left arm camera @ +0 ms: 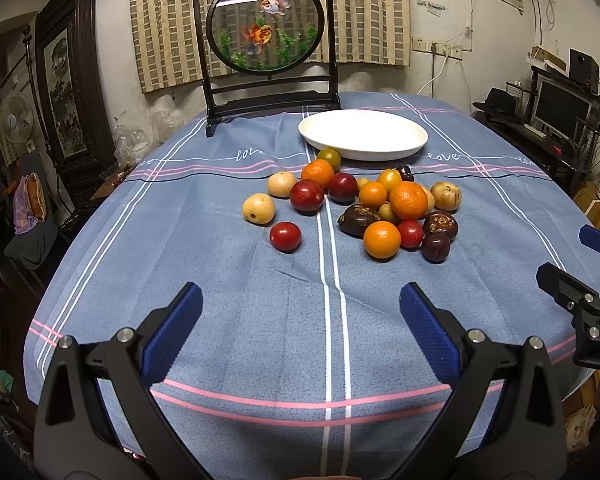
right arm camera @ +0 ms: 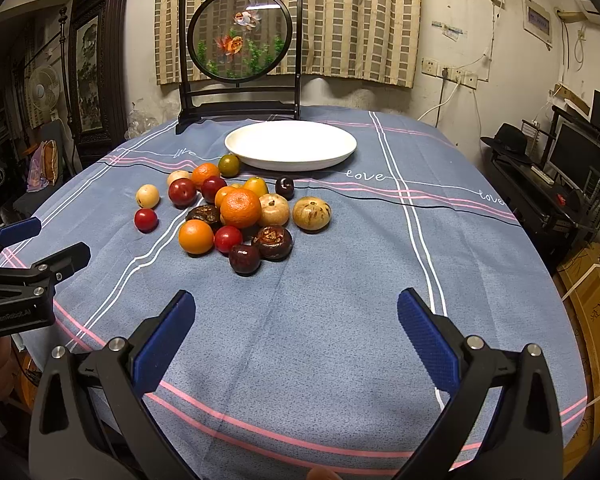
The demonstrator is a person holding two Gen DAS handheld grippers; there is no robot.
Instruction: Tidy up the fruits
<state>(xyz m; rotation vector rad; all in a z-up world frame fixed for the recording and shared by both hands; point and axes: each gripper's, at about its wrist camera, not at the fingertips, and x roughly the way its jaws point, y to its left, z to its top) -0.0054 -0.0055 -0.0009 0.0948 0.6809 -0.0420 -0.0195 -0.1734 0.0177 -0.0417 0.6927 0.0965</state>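
Several fruits lie in a loose pile mid-table: oranges (left arm camera: 408, 200) (right arm camera: 240, 207), red fruits (left arm camera: 285, 236) (right arm camera: 146, 219), pale yellow ones (left arm camera: 258, 208) (right arm camera: 311, 213) and dark brown ones (left arm camera: 435, 247) (right arm camera: 244, 258). An empty white plate (left arm camera: 380, 142) (right arm camera: 260, 152) sits just behind them. My left gripper (left arm camera: 300, 308) is open and empty above the near cloth, short of the pile. My right gripper (right arm camera: 296, 312) is open and empty, also short of the pile. Each gripper shows at the edge of the other's view: the right (left arm camera: 580, 264), the left (right arm camera: 44, 240).
A blue checked tablecloth (left arm camera: 260, 340) (right arm camera: 340, 320) covers the round table. A dark-framed goldfish screen (left arm camera: 266, 28) (right arm camera: 240, 36) stands behind the plate at the far edge. Furniture and a fan crowd the left; a desk with a monitor (right arm camera: 580, 156) is on the right.
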